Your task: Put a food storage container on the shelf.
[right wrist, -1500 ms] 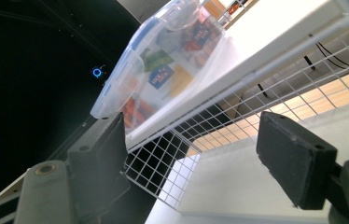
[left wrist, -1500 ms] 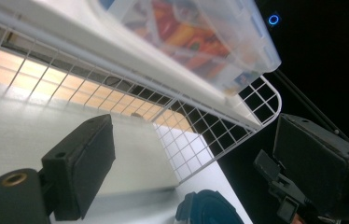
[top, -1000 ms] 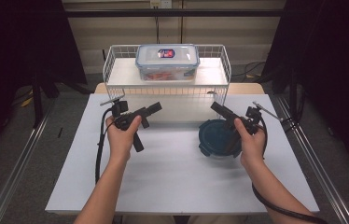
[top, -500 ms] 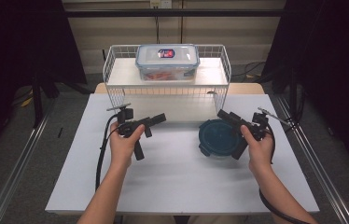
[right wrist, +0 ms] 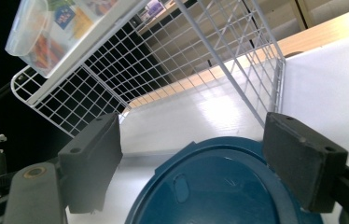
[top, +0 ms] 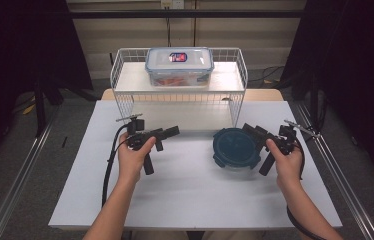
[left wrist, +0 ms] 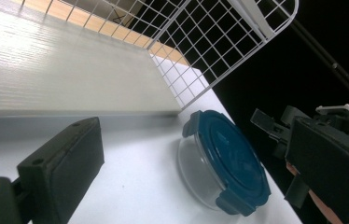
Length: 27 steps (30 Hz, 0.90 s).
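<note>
in the high view, the round container with the dark blue lid (top: 235, 148) sits right of centre on the white table (top: 190, 195), just in front of the white wire rack (top: 180, 97). on the rack's shelf, in the upper middle of the frame, rests a clear lidded box (top: 179, 66). the right gripper (top: 253, 133) lies against the container's right edge with its jaws spread, gripping nothing. the left gripper (top: 171, 132), left of centre, points toward the container and is well apart from it; its jaws have just been opening, with nothing between them. in the left gripper view, the container (left wrist: 224, 168) lies at lower centre under the rack's mesh (left wrist: 200, 42), and the other gripper (left wrist: 275, 130) comes in from the right beside the lid's rim. in the right gripper view, the blue lid (right wrist: 214, 191) fills the lower centre between the two spread pads (right wrist: 93, 158), which do not press on it; the clear box (right wrist: 46, 32) shows at upper left on the rack (right wrist: 200, 60).
</note>
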{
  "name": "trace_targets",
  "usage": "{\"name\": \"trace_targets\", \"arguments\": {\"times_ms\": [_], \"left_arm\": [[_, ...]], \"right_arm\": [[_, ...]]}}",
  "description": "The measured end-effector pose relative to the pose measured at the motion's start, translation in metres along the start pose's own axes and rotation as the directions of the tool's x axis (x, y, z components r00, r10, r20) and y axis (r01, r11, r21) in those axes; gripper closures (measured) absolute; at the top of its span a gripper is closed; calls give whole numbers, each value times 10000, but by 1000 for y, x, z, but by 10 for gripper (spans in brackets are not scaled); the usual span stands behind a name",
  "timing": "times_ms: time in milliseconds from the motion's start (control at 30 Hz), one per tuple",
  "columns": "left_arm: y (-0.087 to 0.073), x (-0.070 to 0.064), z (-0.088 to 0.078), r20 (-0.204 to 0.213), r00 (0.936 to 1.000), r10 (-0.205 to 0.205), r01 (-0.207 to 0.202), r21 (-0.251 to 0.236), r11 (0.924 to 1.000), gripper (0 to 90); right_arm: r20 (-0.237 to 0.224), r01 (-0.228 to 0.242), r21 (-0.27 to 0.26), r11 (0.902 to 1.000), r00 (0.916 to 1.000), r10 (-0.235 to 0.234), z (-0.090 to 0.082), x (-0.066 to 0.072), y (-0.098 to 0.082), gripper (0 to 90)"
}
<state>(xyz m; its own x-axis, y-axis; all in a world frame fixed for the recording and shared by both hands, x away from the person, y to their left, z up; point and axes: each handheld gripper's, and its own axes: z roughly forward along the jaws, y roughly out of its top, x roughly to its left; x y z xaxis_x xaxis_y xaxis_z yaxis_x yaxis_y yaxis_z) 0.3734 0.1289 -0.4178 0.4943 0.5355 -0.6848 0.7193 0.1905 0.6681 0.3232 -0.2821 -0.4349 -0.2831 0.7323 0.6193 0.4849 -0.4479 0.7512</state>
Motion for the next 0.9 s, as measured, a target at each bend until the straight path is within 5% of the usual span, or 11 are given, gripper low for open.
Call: {"name": "trace_targets", "arguments": {"times_ms": [400,900], "left_arm": [[-3,3,4,-240,9992,305,-299,219,9993,33],[-5,6,7,-235,9989,405,-395,431,9983,33]], "right_arm": [[513,157,290,9995,9985,-171,-4,-9,-1,288],[1531,551,952,9939,9858,-693,-10,-22,2,656]]}}
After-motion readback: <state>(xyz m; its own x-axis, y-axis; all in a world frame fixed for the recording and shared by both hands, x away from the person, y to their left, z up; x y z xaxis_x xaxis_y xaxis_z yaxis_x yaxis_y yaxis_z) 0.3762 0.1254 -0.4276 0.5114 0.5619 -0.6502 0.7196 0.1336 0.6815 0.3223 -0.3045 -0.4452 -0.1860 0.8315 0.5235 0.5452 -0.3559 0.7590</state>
